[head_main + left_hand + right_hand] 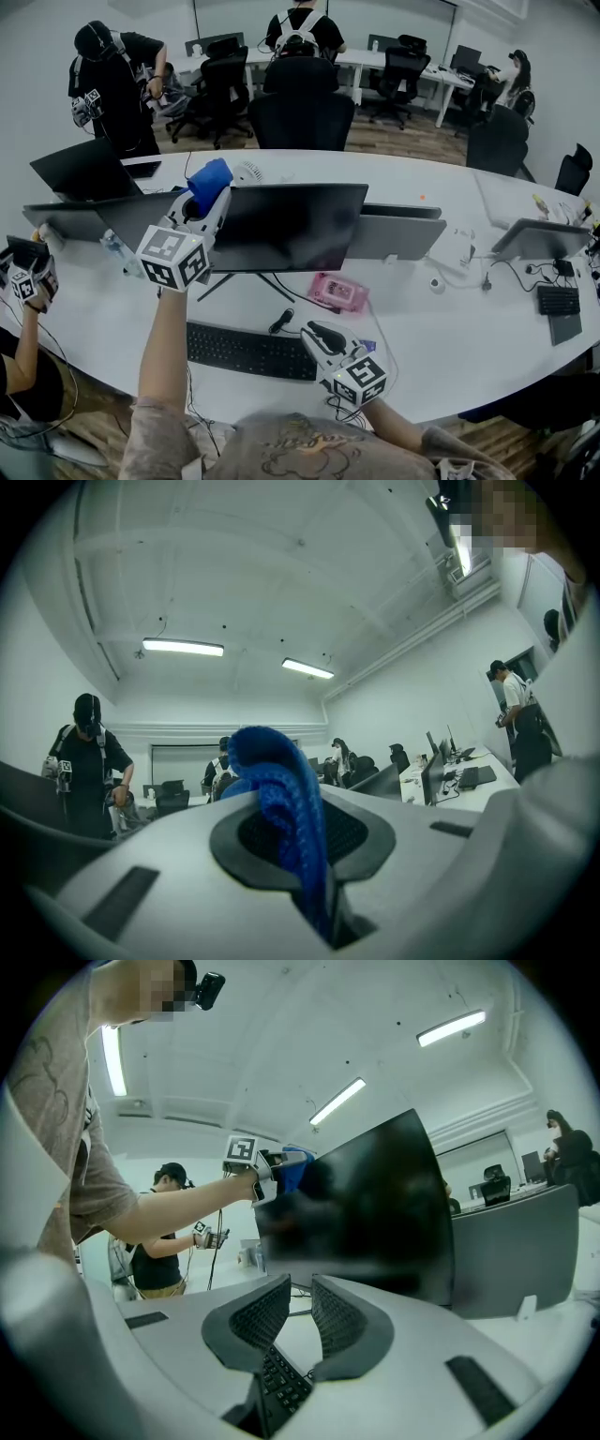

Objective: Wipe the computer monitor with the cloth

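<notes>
The black computer monitor (291,225) stands on the white desk (441,347), its screen dark; it also fills the middle of the right gripper view (375,1213). My left gripper (210,191) is raised at the monitor's upper left corner, shut on a blue cloth (208,176). In the left gripper view the cloth (274,780) bulges up between the jaws of that gripper (286,803). My right gripper (321,334) hovers low over the desk beside the keyboard (246,350), its jaws (301,1290) a narrow gap apart with nothing between them.
A pink packet (337,292) lies by the monitor's stand. More monitors (394,234) and a laptop (84,169) crowd the desk. A person with grippers (23,281) sits at the left edge. Office chairs (300,108) and people stand behind.
</notes>
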`<state>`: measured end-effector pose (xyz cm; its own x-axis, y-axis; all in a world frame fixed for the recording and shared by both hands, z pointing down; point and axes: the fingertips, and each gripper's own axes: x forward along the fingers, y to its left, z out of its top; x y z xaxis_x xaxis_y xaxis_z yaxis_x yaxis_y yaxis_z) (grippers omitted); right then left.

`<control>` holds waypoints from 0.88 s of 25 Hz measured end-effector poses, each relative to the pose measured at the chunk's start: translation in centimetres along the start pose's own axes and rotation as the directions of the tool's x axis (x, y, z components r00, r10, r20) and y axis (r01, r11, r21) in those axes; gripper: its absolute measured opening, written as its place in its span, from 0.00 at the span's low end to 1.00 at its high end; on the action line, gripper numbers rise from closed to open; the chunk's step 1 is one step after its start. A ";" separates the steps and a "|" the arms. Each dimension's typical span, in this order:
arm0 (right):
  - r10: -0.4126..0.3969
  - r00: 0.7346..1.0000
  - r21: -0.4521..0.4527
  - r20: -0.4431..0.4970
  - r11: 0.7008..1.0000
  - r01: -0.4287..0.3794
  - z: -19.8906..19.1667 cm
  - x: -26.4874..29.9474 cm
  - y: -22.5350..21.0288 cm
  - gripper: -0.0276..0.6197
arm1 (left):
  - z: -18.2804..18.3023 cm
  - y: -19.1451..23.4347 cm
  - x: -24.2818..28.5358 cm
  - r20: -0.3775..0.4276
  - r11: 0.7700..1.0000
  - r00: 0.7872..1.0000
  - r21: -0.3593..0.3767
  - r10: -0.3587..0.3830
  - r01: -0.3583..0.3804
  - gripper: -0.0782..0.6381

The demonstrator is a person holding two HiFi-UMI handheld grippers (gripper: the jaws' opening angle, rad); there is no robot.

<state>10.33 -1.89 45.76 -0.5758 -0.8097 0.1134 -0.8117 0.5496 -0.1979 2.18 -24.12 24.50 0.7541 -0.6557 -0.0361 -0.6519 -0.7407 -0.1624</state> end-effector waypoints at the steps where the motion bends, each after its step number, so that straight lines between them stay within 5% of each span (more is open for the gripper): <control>1: -0.005 1.000 0.001 0.002 1.000 0.005 0.0 -0.4 -0.3 0.15 | 0.1 -0.7 0.4 0.001 1.000 1.000 -0.001 -0.010 0.010 0.18; 22: -0.113 0.994 0.008 -0.001 0.994 0.113 -0.7 -9.9 -6.5 0.15 | 1.1 -15.9 10.1 0.066 0.980 0.979 -0.042 -0.192 0.195 0.18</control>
<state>21.23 2.67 46.57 -0.4801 -0.8666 0.1361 -0.8710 0.4525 -0.1913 20.24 -18.80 25.64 0.8689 -0.4901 -0.0691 -0.4950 -0.8600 -0.1245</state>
